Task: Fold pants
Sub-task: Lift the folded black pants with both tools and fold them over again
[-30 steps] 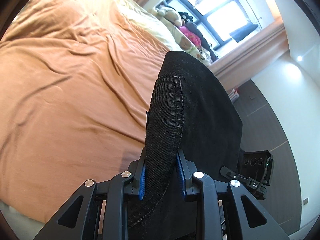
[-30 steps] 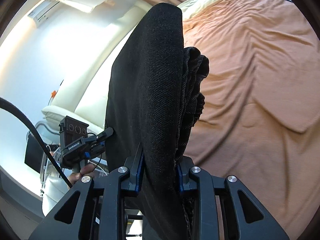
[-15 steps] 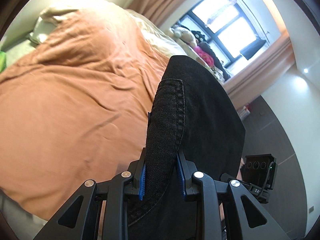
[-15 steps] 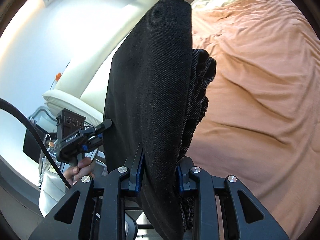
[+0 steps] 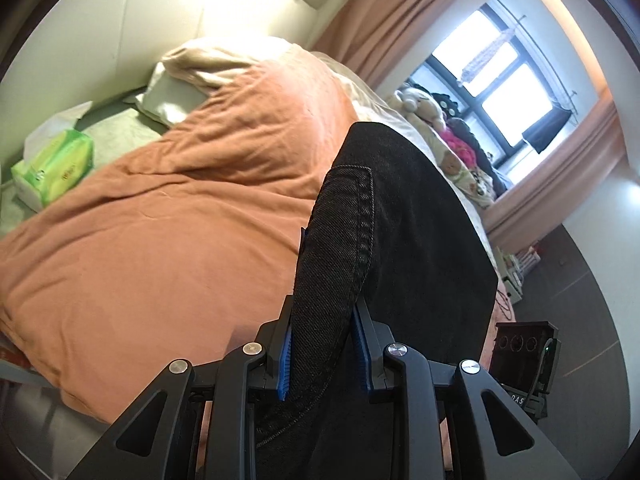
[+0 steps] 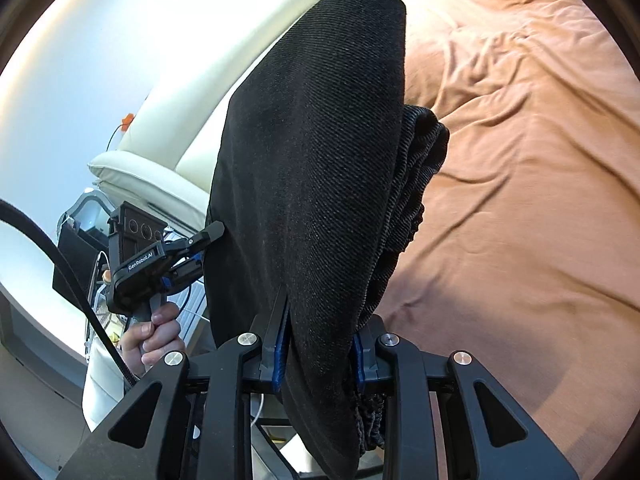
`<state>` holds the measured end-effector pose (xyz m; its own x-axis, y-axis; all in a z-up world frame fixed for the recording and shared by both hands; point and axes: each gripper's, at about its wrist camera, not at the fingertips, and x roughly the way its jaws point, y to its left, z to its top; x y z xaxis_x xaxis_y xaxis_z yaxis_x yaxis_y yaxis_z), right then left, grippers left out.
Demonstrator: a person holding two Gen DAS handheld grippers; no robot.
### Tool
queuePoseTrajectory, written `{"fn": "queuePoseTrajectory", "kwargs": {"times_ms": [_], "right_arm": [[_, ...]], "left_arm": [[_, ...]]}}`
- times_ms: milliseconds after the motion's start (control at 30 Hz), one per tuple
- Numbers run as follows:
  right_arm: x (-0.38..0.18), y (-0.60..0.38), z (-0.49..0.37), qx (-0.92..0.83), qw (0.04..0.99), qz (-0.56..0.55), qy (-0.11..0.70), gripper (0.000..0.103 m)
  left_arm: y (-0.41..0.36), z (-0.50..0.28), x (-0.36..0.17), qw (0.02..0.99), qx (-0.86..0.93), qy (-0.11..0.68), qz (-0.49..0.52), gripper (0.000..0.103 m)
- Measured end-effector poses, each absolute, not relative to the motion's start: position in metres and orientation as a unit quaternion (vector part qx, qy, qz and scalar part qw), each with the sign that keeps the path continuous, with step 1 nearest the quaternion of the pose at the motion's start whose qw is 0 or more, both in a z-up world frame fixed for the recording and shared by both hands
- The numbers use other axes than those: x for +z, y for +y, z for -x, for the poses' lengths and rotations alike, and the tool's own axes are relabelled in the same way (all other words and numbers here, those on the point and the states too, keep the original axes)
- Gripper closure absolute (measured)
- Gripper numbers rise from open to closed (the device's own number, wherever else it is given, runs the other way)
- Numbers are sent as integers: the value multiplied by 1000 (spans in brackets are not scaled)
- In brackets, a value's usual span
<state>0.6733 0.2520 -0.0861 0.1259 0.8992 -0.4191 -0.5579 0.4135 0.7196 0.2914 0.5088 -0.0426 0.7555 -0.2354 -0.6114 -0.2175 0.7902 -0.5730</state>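
while its blue pads (image 5: 283, 360) press in from both sides, the left gripper (image 5: 323, 354) pinches a thick fold of the black pants (image 5: 400, 248), with a stitched seam edge running up between the fingers. the denim rises out of the jaws and bulges to the right, held up in the air above the bed rather than lying on it. past the cloth spreads the rumpled orange duvet (image 5: 160, 240), with a pale pillow (image 5: 188, 84) at its head, a green tissue pack (image 5: 54, 168) on the grey ledge to the left, and stuffed toys (image 5: 424, 102) piled below the window (image 5: 500, 76) with its peach curtain (image 5: 384, 20). the right gripper (image 6: 319, 360) is likewise clamped on the pants (image 6: 316, 152), its blue pads (image 6: 280, 354) squeezing a bunched stack of layers whose ribbed folded edges show on the right side of the bundle. the fabric stands tall from the jaws and hides the middle of the view. to its left the other gripper (image 6: 200, 246) bites the far edge of the same cloth, a bare hand (image 6: 154, 336) wrapped round its handle. behind sit a cream headboard (image 6: 208, 108) and a white wall, and the orange duvet (image 6: 520, 160) fills the right.
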Motion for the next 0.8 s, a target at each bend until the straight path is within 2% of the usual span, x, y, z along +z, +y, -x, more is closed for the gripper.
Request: {"fn": "queuePoseTrajectory", "kwargs": {"times_ms": [233,600,667,700,733,767,800], "right_arm": [[-106,326,-701,517,704,-202,442,81],[-133,387,-736,515,697,-221,447,81],[-141,398,-744,484,717,-209,456,73],[-148,403,-750,461,724,-199,473,65],[-154,404,-756,447,724,-202,486,44],[-159,403,-760,437,725,-208,490,34],[-161,400,-763,431,729,-210,488,34]], "left_arm": [[558,-294,-47,875,31,353,329,76],[613,-325,-70,871,83,368,316,75],[620,-335,-81,867,107,378,306,69],[624,-338,-87,863,124,384,304,63],[627,-339,-95,857,143,390,305,61],[629,-339,-101,856,147,389,308,60],[630,-337,-106,854,146,389,312,59]]}}
